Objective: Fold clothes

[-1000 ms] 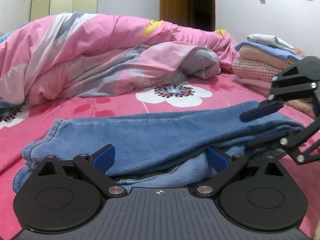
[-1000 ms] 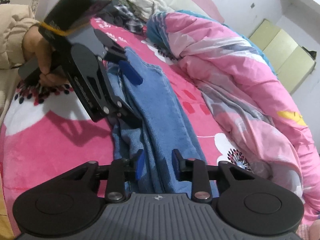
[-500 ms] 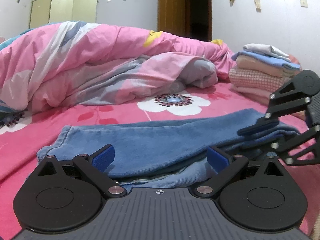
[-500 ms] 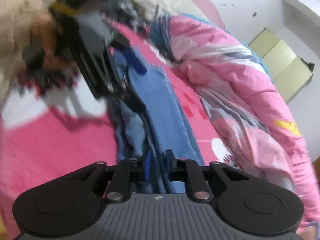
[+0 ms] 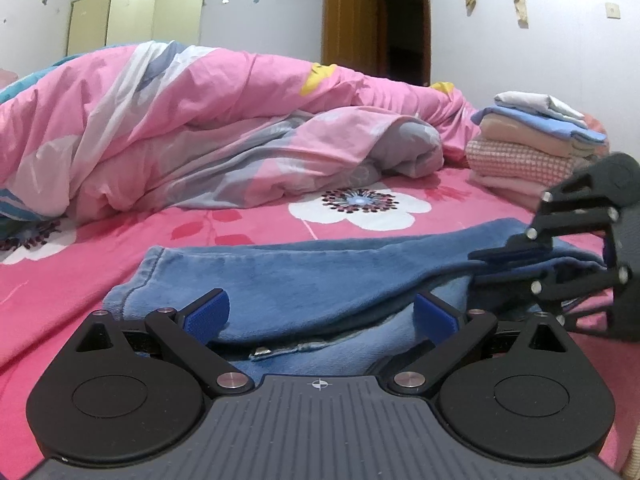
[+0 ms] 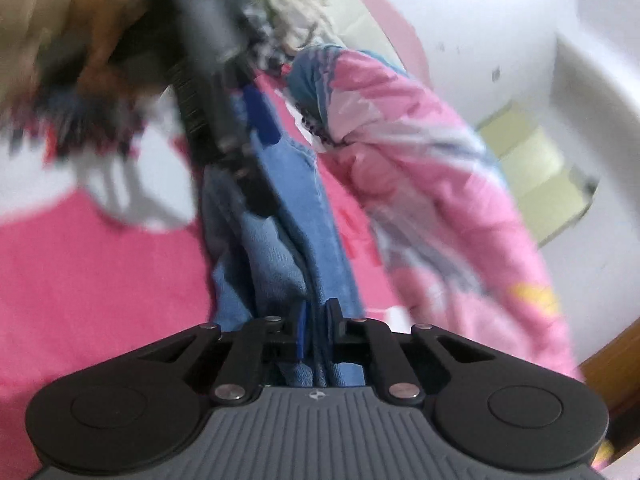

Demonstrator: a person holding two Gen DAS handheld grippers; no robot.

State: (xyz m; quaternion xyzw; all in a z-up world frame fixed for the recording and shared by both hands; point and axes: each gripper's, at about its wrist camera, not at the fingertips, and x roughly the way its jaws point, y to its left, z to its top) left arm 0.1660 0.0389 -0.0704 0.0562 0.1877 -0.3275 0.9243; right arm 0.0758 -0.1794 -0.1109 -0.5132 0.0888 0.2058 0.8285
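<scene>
Blue jeans [image 5: 312, 276] lie folded lengthwise across the pink flowered bed sheet [image 5: 240, 224]. My left gripper [image 5: 322, 314] is open, its blue pads on either side of the jeans' near edge by the zipper. My right gripper [image 6: 316, 324] is shut on the edge of the jeans [image 6: 312, 216] at one end. It shows in the left wrist view [image 5: 516, 256] at the right, pinching the cloth. The left gripper shows blurred in the right wrist view [image 6: 256, 152], over the far end of the jeans.
A rumpled pink quilt [image 5: 200, 128] lies across the back of the bed. A stack of folded clothes [image 5: 532, 148] stands at the right rear. A brown door [image 5: 376, 20] and yellow wardrobe [image 5: 136, 16] are by the far wall.
My right gripper has closed from part open to shut on the jeans' edge. My left gripper stayed open; the jeans have shifted slightly right and the view has lowered.
</scene>
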